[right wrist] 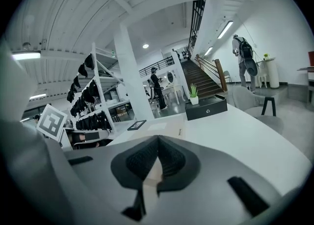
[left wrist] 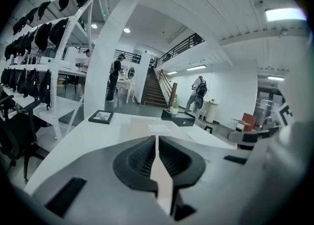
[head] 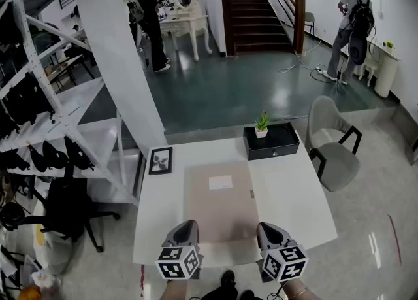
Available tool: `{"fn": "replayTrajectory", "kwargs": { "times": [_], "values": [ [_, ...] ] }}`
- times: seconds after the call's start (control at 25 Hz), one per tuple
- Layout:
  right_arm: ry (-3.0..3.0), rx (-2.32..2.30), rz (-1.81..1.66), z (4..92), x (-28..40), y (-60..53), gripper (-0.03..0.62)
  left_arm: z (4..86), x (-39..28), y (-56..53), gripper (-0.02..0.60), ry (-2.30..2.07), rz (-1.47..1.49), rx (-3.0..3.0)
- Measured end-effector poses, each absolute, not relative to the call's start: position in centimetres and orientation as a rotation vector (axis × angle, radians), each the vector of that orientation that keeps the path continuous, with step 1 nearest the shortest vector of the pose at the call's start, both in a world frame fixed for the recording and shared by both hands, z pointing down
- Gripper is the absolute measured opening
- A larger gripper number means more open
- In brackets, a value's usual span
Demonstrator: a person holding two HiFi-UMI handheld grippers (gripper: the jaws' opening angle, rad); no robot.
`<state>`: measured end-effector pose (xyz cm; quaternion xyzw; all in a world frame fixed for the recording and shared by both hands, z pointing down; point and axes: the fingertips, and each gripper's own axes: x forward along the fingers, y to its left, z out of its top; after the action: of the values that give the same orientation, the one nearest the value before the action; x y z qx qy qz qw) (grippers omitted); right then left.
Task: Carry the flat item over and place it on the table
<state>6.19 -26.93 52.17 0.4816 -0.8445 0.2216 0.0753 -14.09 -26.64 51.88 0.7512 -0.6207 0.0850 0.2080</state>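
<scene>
A flat beige sheet (head: 219, 210) with a small white label lies lengthwise on the white table (head: 294, 194), and its near edge reaches the table's front edge. My left gripper (head: 185, 227) is shut on the sheet's near left corner. In the left gripper view the beige sheet (left wrist: 159, 172) shows as a thin strip pinched between the jaws of that gripper (left wrist: 156, 140). My right gripper (head: 268, 228) is shut on the near right corner. The right gripper view shows the sheet (right wrist: 151, 172) clamped between the dark ribbed pads of that gripper (right wrist: 157, 143).
A black box (head: 271, 140) with a small potted plant (head: 262, 124) stands at the table's far right, and a framed picture (head: 160, 160) at its far left. A grey chair (head: 330, 142) is right of the table. A black office chair (head: 65, 210), shelving and a white pillar (head: 117, 57) are to the left.
</scene>
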Motion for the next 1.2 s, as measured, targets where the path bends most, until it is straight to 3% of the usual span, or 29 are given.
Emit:
{"fn": "replayTrajectory", "kwargs": {
  "times": [1.2],
  "values": [
    [-2.496,1.384,0.647,53.4,6.2,-25.0,0.000,52.1,-14.5,-23.8,0.028,-1.738,0.213,2.042]
  ]
}}
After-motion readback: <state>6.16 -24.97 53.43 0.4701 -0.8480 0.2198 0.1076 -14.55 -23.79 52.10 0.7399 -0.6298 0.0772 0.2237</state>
